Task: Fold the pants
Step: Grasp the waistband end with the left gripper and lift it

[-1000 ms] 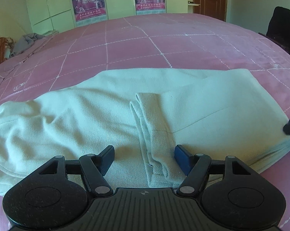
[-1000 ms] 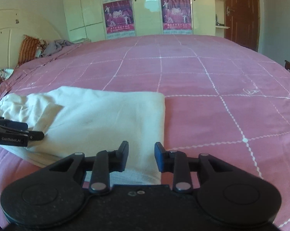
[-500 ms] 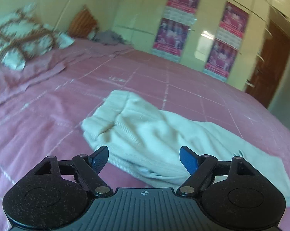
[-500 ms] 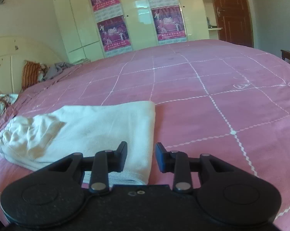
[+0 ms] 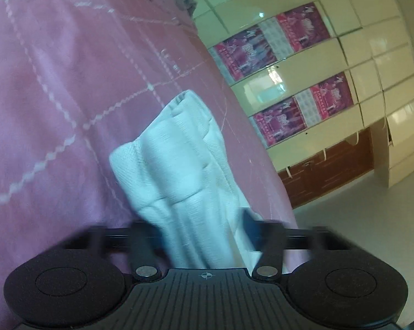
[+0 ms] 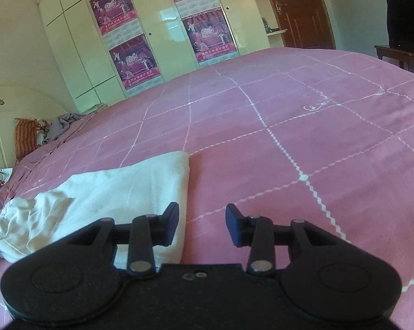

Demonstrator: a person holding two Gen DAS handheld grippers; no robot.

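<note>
Pale cream pants lie folded on the pink bed cover, with their bunched end at the left. In the left wrist view the picture is rolled sideways and that bunched end of the pants runs between the jaws. My left gripper is shut on that cloth. My right gripper hovers at the right edge of the pants; its jaws are opening and nothing is between them. Its left finger is over the cloth's edge and the other over bare cover.
A cream wardrobe with purple posters lines the far wall, next to a brown door. Pillows and a grey cloth lie at the headboard on the left. A dark chair stands at far right.
My left gripper swung from the middle of the pants to their bunched end, rolled over sideways and closed on the cloth. The right gripper's jaws widened and it tilted slightly.
</note>
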